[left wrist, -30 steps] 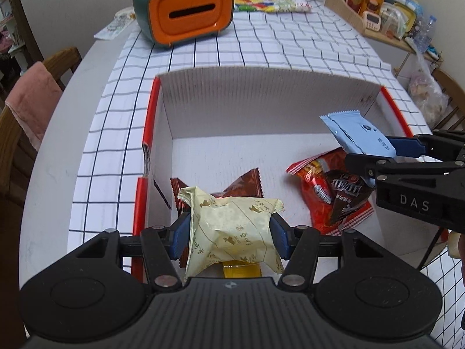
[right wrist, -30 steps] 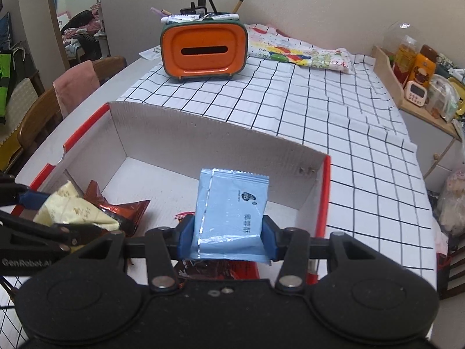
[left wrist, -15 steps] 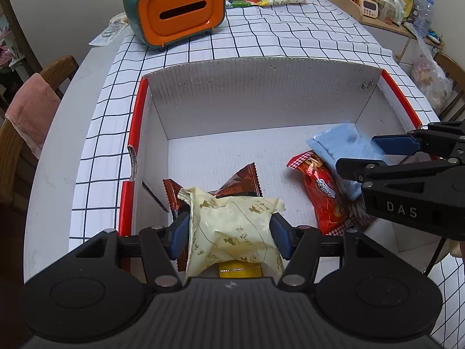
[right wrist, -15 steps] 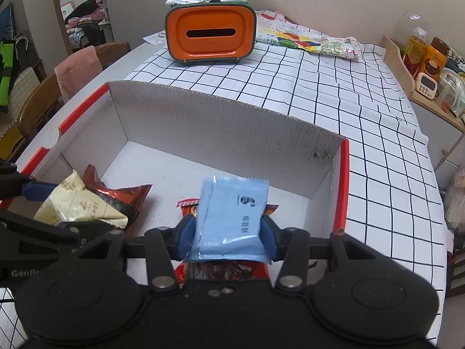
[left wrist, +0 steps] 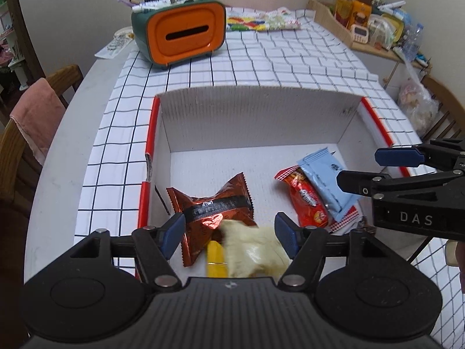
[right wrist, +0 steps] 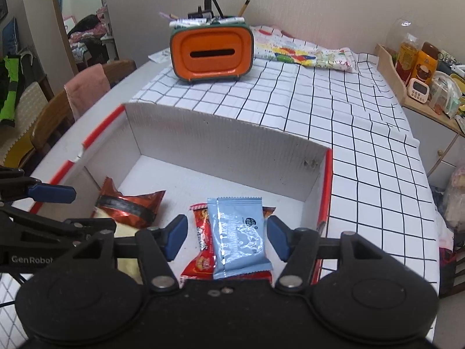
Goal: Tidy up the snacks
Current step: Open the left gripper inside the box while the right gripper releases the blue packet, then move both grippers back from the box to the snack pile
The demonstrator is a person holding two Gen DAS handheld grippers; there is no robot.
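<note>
Jaws of both grippers (left wrist: 229, 231) (right wrist: 226, 237) had just opened, empty; rising carelessly could snag the loose blue packet (right wrist: 239, 237) on a pad.

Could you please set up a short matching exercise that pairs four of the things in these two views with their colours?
Things:
1. tissue box
2. packet between the right gripper's open jaws
3. packet that lies below the left gripper, blurred
4. box rim strip

Colours:
A. pale yellow
B. red
C. orange front, green shell
D. light blue

Pairs: 1-C, 2-D, 3-A, 4-B
</note>
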